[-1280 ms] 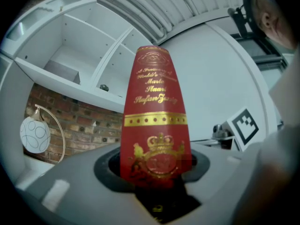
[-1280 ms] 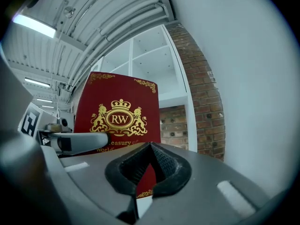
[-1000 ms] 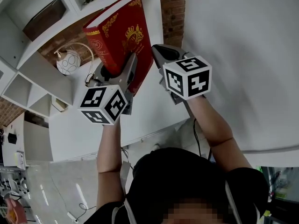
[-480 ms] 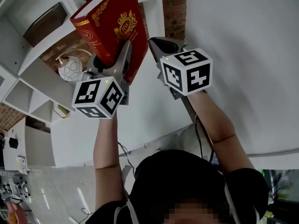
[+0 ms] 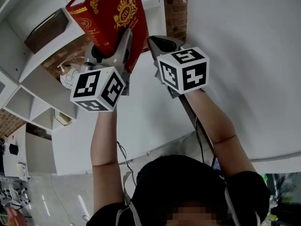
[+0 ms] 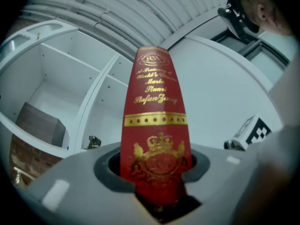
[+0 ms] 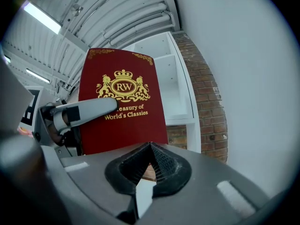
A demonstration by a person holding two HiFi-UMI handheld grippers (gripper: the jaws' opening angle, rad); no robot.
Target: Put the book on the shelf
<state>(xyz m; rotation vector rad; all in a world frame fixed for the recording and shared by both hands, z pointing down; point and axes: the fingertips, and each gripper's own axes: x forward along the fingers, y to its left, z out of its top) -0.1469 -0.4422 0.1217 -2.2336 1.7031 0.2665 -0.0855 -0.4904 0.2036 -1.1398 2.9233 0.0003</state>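
A red hardcover book with gold print stands upright, raised in front of the white shelf unit. My left gripper is shut on the lower part of its spine; in the left gripper view the spine fills the gap between the jaws. My right gripper hovers just right of the book, jaws shut with nothing between them. The right gripper view shows the book's front cover and one left-gripper finger lying across it. The book's top edge is cut off in the head view.
A brown box sits in a shelf compartment, seen too as the box. A round white ornament lies lower on the shelf. A small dark figure stands on a board. A brick strip and a white wall lie to the right.
Both grippers have risen. The book has moved up and to the left in the head view, closer to the upper shelf compartments, and its top now leaves the frame.
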